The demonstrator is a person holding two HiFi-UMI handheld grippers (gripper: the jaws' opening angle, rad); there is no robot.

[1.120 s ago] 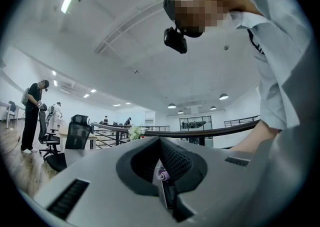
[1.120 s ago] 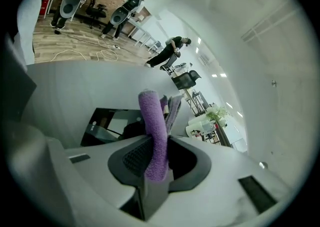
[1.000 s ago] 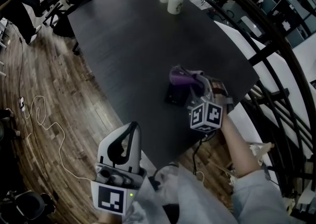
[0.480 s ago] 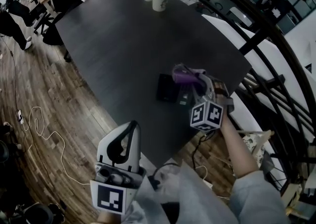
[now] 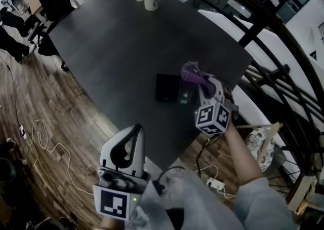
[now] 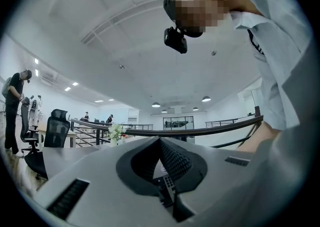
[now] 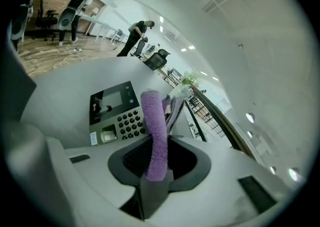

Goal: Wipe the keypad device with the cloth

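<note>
Tabletop [image 5: 121,46] — keypad device [image 5: 171,89] beside tool [image 5: 197,82] (with cloth [image 7: 153,121])

No word or number can be read anywhere. The keypad device [image 7: 114,113] has a screen, rows of round keys and a small white sticker [image 7: 93,138] near its corner, but any print on them is too small to make out. The white cup [image 5: 151,1] far off shows no legible print. The cubes on the left gripper [image 5: 135,128] and right gripper [image 5: 195,78] carry only black-and-white square patterns, no letters.
</note>
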